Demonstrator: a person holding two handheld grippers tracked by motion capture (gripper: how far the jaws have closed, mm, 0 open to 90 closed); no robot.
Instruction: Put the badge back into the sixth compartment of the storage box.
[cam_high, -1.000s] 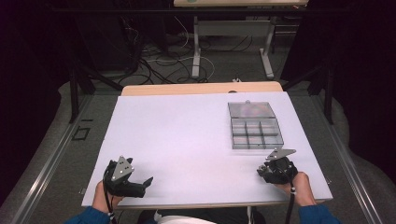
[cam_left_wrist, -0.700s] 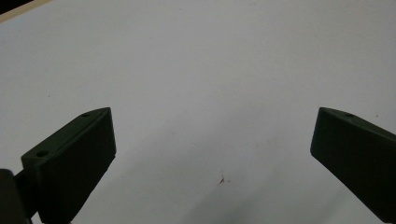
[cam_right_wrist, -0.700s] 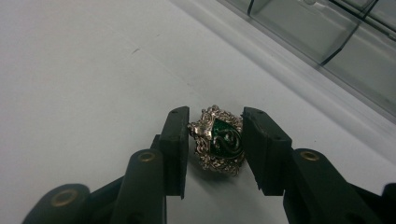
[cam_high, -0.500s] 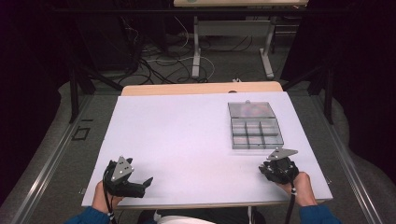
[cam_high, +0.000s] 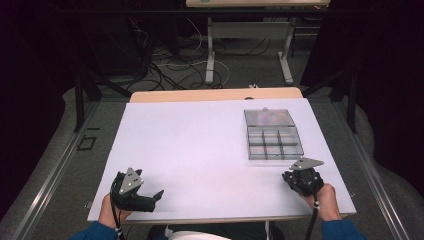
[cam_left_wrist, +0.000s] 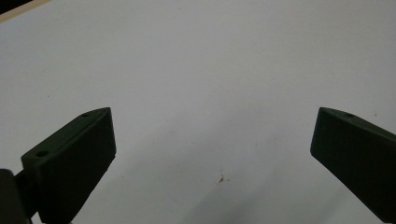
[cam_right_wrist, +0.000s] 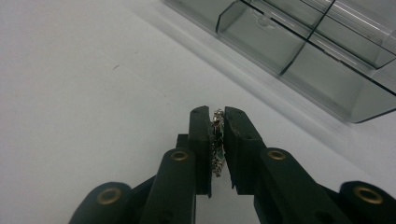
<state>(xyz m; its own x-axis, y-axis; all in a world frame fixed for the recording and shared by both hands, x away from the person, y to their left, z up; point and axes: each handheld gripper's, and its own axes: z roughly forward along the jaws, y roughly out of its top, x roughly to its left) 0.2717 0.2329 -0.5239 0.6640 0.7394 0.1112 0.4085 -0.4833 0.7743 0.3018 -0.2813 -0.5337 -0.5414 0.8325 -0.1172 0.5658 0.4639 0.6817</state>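
Right gripper (cam_right_wrist: 217, 116) jaws clamp thin glittery silver-dark piece (cam_right_wrist: 217, 144); left gripper (cam_left_wrist: 212, 154) jaws spread wide, empty.

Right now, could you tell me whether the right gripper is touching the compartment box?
Apart. In the right gripper view, white table surface shows between the right gripper, shut on a small glittery item, and the clear compartment box.

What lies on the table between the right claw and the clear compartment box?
Nothing: bare white table separates right claw from clear plastic compartment box, right gripper view.
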